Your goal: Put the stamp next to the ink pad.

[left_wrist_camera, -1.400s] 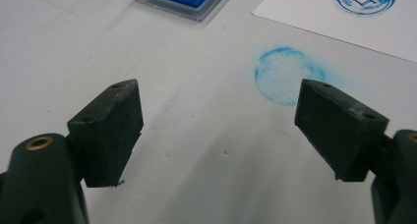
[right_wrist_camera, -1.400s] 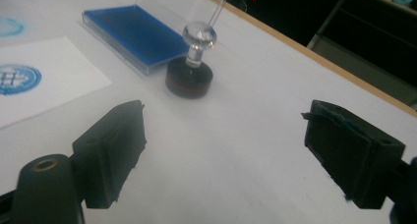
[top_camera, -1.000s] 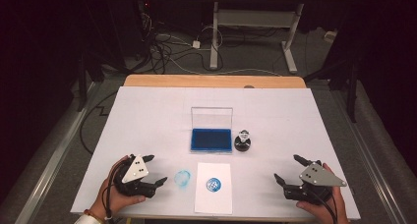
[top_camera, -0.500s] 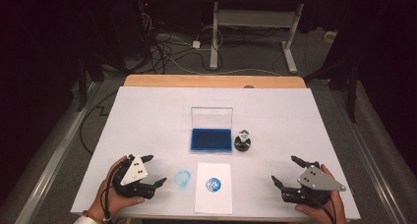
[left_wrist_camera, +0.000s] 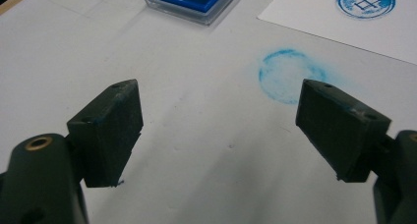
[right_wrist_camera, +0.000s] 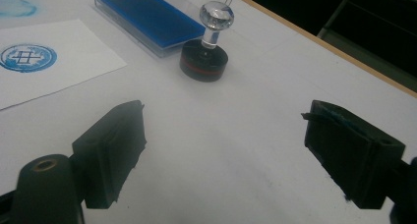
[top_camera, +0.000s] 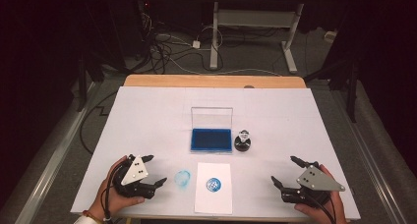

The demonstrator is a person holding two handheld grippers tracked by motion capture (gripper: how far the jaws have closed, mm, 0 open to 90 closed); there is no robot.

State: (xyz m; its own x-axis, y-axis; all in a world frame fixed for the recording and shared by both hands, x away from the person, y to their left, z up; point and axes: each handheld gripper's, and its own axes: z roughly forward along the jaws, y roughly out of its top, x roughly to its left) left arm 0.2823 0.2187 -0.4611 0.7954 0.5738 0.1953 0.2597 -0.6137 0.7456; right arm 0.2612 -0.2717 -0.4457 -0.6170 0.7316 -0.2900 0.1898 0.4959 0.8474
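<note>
The left gripper point(top_camera: 156, 171) is held low over the near left part of the white tabletop point(top_camera: 147, 116), with a hand point(top_camera: 115, 197) wrapped round it from below, and its jaws are spread wide with nothing between them. It is turned so that its jaws face toward the middle, where a round blue smudge point(top_camera: 182, 179) is seen on the tabletop just beside it. In the left gripper view the smudge point(left_wrist_camera: 287, 75) is seen just past the right-hand jaw. The right gripper point(top_camera: 284, 171) is held low over the near right part of the tabletop, gripped by a hand point(top_camera: 319, 207) from below, and its jaws are also spread wide and hold nothing. A white sheet of paper point(top_camera: 213, 187) with a round blue stamp mark point(top_camera: 213, 184) is laid between the two grippers. Behind the paper, a blue ink pad point(top_camera: 211, 140) is set with its clear lid stood up. The stamp point(top_camera: 242, 141), black with a clear knob, is stood upright just beside the ink pad on its right, well apart from both grippers. In the right gripper view the stamp point(right_wrist_camera: 205, 52) is seen ahead of the jaws
</note>
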